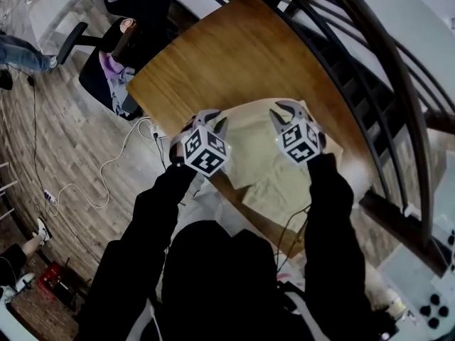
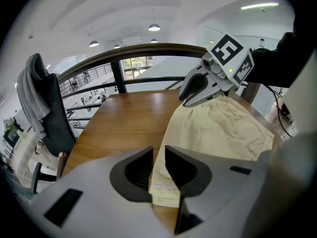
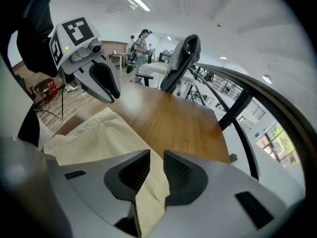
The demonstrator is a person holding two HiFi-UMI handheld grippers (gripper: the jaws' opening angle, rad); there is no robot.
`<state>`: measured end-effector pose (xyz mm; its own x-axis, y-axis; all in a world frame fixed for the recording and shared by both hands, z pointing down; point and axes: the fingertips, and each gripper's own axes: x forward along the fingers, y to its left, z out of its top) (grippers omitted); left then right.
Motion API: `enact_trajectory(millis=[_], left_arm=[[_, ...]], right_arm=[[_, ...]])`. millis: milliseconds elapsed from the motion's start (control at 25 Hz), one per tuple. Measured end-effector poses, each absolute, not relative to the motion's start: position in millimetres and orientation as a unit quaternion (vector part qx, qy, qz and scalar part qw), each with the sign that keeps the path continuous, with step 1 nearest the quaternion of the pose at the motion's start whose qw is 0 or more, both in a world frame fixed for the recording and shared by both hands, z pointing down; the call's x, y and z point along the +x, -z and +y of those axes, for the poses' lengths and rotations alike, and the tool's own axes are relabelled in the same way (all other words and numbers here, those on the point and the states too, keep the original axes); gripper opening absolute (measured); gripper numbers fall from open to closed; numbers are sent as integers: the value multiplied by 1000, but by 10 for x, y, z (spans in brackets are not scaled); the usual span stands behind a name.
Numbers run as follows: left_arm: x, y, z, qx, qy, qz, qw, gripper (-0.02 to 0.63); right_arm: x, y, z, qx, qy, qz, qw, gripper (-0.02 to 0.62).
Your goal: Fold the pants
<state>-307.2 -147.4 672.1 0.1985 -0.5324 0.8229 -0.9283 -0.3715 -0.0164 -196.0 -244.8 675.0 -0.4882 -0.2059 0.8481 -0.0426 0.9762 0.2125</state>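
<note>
The cream pants (image 1: pixel 274 165) lie folded on the near right part of the wooden table (image 1: pixel 227 55). Both grippers point steeply down at the fold's far edge. At its left corner, my left gripper (image 1: pixel 211 118) stands open; in the left gripper view the pants (image 2: pixel 218 128) run up between the parted jaws of this gripper (image 2: pixel 158 157), and the pads do not press on them. At the right corner, my right gripper (image 1: pixel 288 109) is open too. In the right gripper view a strip of the pants (image 3: pixel 99 133) lies loose in the gap of this gripper (image 3: pixel 156 163).
A dark curved railing (image 1: pixel 377 77) runs along the table's far and right side. A black office chair (image 1: pixel 106 55) with clothes on it stands off the table's left end. A white cable (image 1: pixel 106 169) trails over the wood floor. A person (image 3: pixel 141 43) stands far off.
</note>
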Motion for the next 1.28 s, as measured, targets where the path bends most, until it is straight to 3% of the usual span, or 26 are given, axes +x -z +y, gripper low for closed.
enact_trajectory(millis=[320,1280], left_arm=[[-3087,-6957,-1402,731,-402,-484,264,69],[-3061,-7460,-1436,727,-421,-444,313,77]], right_arm=[[-1943,-7046,-2662,71,127,-834,533,67],[-1766,-7472,-2831,-7,85,-797,598,91]])
